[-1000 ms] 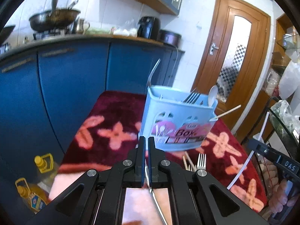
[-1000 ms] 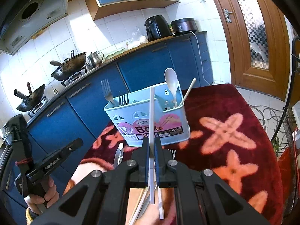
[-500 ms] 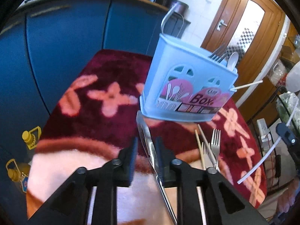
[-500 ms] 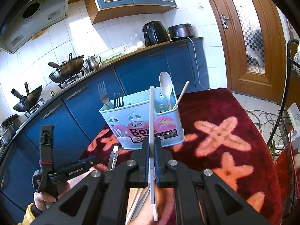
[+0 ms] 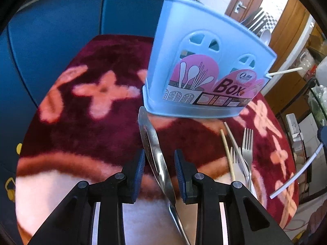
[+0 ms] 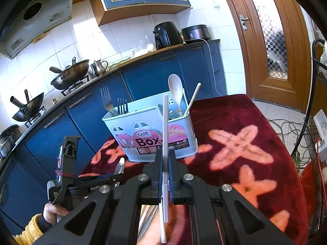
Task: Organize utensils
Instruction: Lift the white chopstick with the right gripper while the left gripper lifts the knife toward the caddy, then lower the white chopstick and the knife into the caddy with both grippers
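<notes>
Utensil box (image 5: 206, 77): pale blue plastic, pink label with white utensil drawings and dark "Box" lettering. Table cover (image 5: 85, 126): deep maroon pile, salmon-pink cross-shaped flowers, pale pink border. Knife (image 5: 152, 143): bright silver. Forks (image 5: 247, 145): silver; chopstick (image 5: 226, 155) beside them tan. Left gripper (image 5: 159, 171): black, blue fingers (image 5: 139, 169). Chopstick in right gripper (image 6: 165, 143): white. Spoon (image 6: 175, 87): cream. Cabinets (image 6: 151, 77): dark blue. Door (image 6: 271, 47): brown wood, chequered glass.

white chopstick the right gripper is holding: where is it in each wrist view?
Left wrist: the white chopstick runs diagonally along the far right edge, lower end pointing toward the table.
Right wrist: it stands near-vertical at centre, pinched in the right gripper, crossing in front of the box.
Shared landmark: the blue utensil box labelled "Box", upper centre-right in the left view, centre in the right view.
</notes>
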Motion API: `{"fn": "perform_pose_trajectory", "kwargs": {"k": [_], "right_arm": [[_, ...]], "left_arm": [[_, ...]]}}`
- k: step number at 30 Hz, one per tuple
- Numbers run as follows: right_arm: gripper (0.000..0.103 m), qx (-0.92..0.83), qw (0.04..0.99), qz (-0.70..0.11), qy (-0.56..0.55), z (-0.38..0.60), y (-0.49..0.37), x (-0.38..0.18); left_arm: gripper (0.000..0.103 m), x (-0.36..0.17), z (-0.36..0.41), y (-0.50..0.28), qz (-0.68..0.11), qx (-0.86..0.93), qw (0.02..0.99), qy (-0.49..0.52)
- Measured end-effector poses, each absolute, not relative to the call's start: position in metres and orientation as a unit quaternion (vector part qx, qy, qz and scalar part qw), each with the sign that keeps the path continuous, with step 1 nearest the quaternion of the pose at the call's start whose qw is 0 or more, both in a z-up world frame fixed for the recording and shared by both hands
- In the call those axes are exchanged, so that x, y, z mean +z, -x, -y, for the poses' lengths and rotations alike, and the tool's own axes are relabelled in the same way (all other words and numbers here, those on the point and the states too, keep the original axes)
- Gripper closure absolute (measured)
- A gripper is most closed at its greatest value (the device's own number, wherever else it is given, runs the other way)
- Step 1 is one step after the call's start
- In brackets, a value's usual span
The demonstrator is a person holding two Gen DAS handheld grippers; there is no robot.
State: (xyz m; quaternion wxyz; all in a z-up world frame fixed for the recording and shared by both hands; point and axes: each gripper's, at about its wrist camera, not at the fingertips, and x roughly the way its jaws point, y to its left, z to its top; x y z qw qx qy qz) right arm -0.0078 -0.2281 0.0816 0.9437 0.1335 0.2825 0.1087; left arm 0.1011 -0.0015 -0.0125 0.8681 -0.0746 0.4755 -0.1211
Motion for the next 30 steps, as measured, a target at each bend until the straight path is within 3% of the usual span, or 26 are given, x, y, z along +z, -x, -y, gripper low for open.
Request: {"fn": "perform_pose_trajectory", "kwargs": {"k": [6, 8, 10, 20, 30], "right_arm": [[0.096, 0.107, 0.942, -0.288, -0.138, 0.232, 0.004, 0.075], [0.096, 0.107, 0.941, -0.289, -0.139, 0.231, 0.003, 0.075], [0.096, 0.109, 0.941, -0.287, -0.139, 0.231, 0.003, 0.075], [0.096, 0.111, 0.946, -0.272, -0.135, 0.228, 0.010, 0.083], [0.096, 0.115, 0.953, -0.254, -0.120, 0.222, 0.011, 0.098]], "left_arm": [[0.074, -0.014, 0.004, -0.111, -0.486, -0.137, 0.859, 0.079], [0.089, -0.015, 0.003, -0.111, -0.487, -0.138, 0.859, 0.082], [0.096, -0.016, 0.001, -0.109, -0.489, -0.141, 0.856, 0.091], [0.099, 0.003, -0.007, -0.084, -0.448, -0.149, 0.873, 0.119], [0.099, 0.062, -0.013, -0.057, -0.349, -0.154, 0.914, 0.137]]}}
